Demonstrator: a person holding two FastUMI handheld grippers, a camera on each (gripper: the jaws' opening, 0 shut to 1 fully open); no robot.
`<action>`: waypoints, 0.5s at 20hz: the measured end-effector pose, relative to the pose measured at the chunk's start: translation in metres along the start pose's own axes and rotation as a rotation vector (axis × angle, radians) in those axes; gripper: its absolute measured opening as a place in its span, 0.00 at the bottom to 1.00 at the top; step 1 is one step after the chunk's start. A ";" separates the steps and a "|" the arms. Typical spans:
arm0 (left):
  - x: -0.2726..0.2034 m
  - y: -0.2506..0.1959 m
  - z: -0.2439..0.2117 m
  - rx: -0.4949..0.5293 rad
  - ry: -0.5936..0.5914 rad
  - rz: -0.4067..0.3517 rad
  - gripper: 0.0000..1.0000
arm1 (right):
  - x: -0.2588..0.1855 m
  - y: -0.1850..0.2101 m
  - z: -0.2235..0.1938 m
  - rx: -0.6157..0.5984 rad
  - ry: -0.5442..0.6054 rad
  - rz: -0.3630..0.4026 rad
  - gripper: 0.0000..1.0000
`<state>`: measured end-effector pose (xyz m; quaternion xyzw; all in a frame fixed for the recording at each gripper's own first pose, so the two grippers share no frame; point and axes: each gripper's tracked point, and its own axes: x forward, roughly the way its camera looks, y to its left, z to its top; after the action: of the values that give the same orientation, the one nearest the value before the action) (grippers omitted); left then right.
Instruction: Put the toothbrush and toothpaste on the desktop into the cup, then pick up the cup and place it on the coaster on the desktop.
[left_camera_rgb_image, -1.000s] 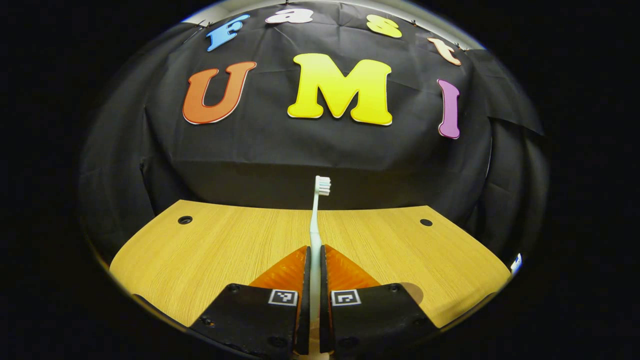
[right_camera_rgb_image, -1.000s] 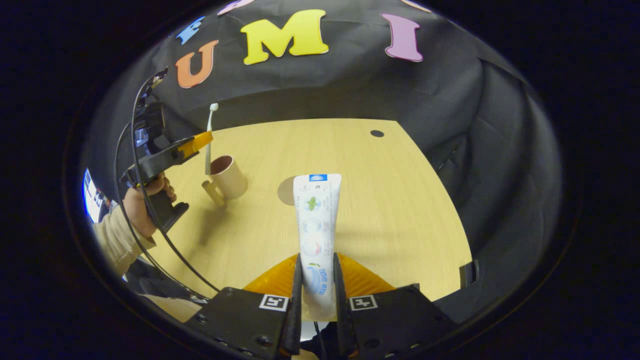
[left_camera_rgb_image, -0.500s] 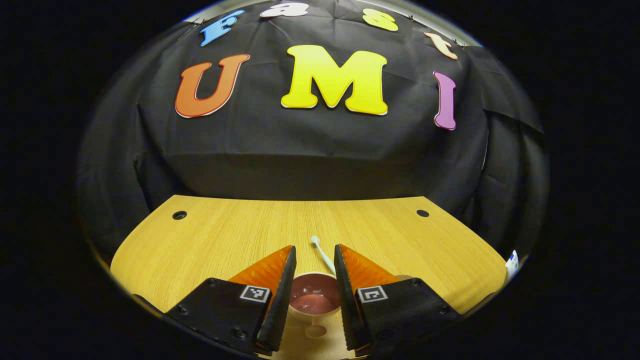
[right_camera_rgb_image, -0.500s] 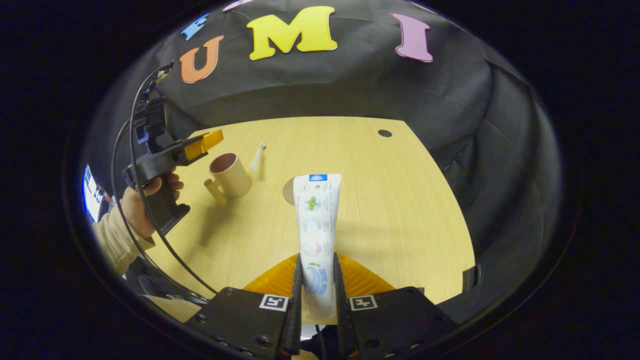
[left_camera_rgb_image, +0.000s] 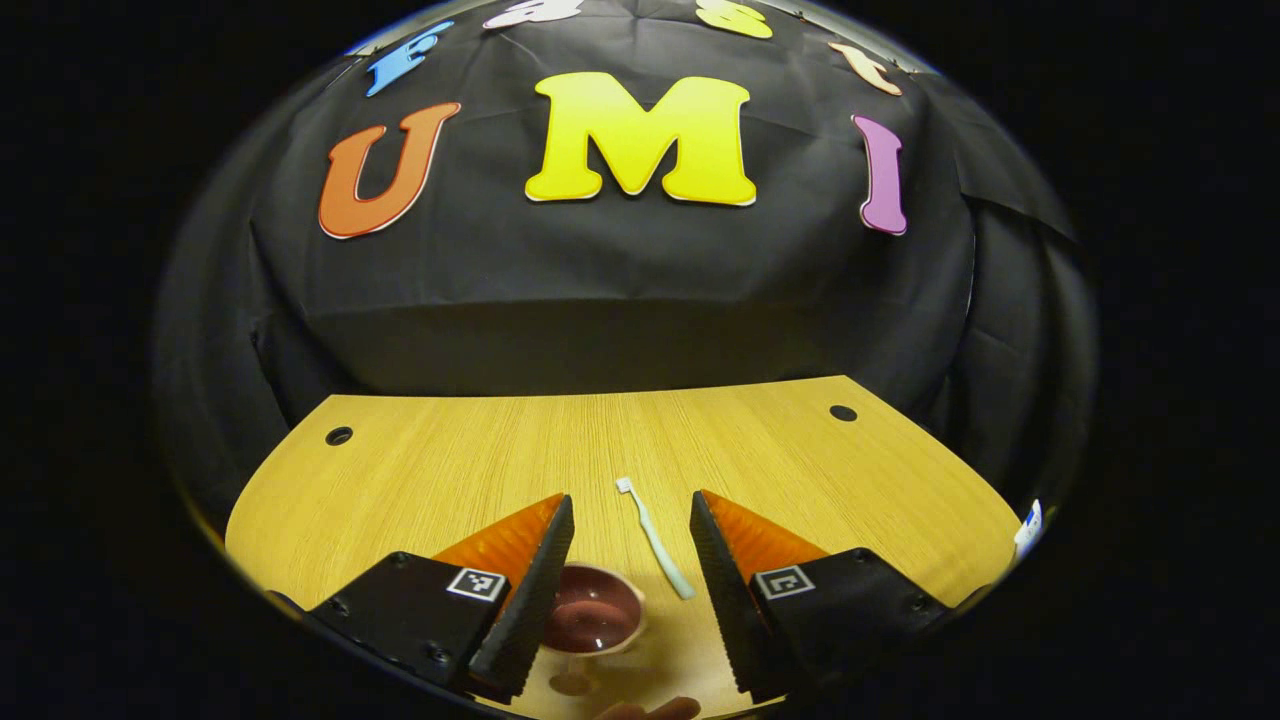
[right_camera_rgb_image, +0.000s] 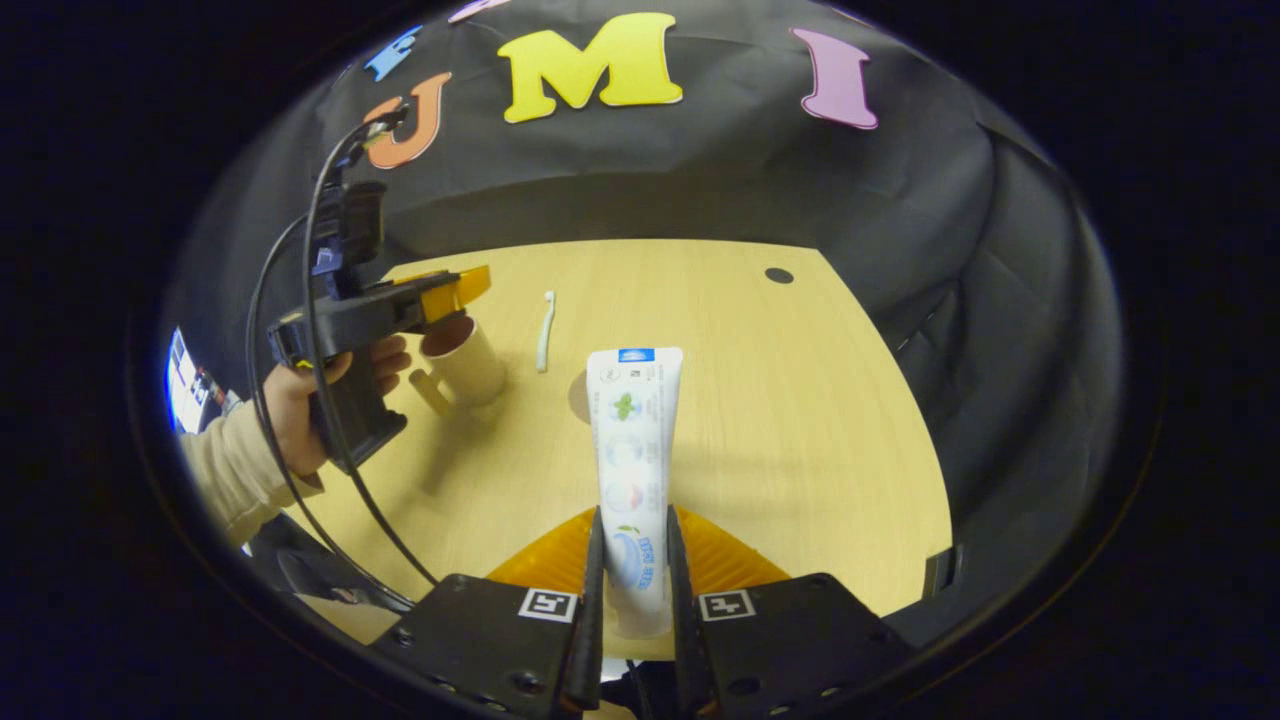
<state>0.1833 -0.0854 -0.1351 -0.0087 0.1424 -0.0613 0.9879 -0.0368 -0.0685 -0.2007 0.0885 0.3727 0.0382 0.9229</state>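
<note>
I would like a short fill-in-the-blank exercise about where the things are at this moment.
1. The toothbrush lies flat on the ____, beside the cup.
2. The right gripper is shut on the ____.
3. The left gripper has its jaws ____.

Missing words: desktop; toothpaste; open
</note>
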 end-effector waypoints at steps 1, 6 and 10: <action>0.007 -0.006 -0.001 0.000 0.012 0.005 0.76 | 0.000 -0.004 0.002 -0.002 -0.002 0.000 0.30; 0.051 -0.032 -0.015 -0.056 0.074 0.061 0.76 | 0.004 -0.040 -0.006 -0.024 0.035 -0.005 0.29; 0.090 -0.033 -0.035 -0.094 0.142 0.164 0.76 | 0.012 -0.080 -0.010 -0.021 0.078 -0.027 0.29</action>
<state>0.2550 -0.1293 -0.1922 -0.0387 0.2148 0.0262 0.9755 -0.0346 -0.1445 -0.2310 0.0722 0.4092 0.0333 0.9090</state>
